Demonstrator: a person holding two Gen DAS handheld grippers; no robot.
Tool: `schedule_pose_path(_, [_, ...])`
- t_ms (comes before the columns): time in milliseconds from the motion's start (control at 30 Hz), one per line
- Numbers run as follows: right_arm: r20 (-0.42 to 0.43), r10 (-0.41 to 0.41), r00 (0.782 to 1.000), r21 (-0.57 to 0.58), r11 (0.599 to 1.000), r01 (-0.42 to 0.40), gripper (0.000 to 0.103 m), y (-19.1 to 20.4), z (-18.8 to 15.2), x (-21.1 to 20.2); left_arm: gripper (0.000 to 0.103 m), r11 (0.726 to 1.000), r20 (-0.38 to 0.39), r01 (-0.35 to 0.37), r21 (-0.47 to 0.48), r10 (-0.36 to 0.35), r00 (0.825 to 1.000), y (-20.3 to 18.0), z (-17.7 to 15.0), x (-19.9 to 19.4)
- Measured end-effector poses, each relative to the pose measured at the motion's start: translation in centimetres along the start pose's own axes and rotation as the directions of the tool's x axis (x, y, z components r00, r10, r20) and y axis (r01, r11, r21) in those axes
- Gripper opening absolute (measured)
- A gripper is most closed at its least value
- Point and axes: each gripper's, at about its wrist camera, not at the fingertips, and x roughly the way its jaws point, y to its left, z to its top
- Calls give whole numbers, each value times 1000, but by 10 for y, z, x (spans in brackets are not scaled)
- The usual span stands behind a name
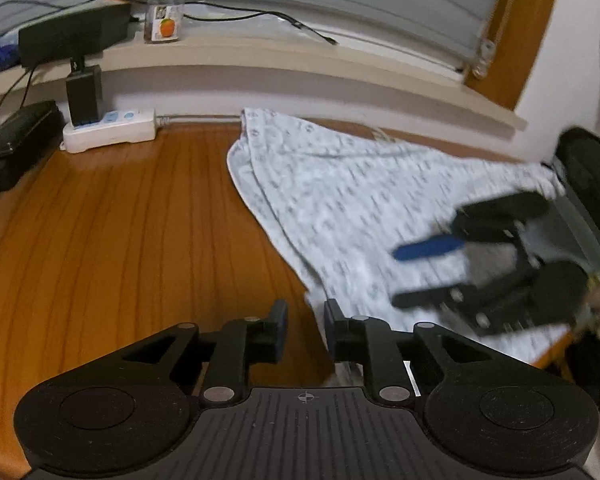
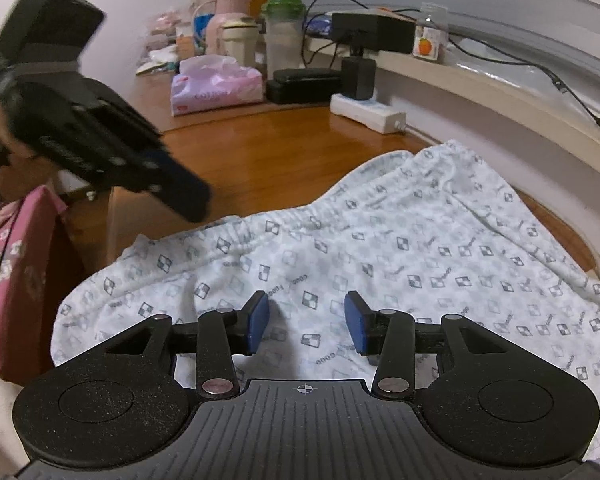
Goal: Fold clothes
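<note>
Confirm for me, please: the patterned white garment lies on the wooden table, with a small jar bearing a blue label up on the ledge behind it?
Not quite: the label on the jar shows an orange picture, not blue, as the left wrist view shows. The patterned white garment does lie on the wooden table, below the ledge.

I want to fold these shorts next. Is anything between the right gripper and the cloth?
Nothing visible. The right gripper hangs open just over the shorts, with only bare cloth between its pads.
</note>
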Motion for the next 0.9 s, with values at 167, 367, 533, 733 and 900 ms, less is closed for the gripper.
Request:
schedule_pose_path(167, [13,13,1000,-13,1000,-13,43,6,0,-13,21,999,5,34,-32,-34,999,6,10,26])
schedule_pose_path(367, [11,69,998,-39,997,-69,43,25,0,-28,0,1000,8,19,11,-19,1000,2,17,49])
schedule_pose_path(533, [-6,133,991,-37,990,-133,43,35,-5,-35,0,997,50,-57,57,54,997,-1,22,56])
schedule_pose_path(733, [-39,167,985,-18,986,-167,4,30,-9,-26,0,995,89,-96,19,94,992,11,32,53])
schedule_pose_path(900, [51,73,996,-13,997,-73,2,16,-3,-31,3,997,111,-70,-41,74,991,16,29,30])
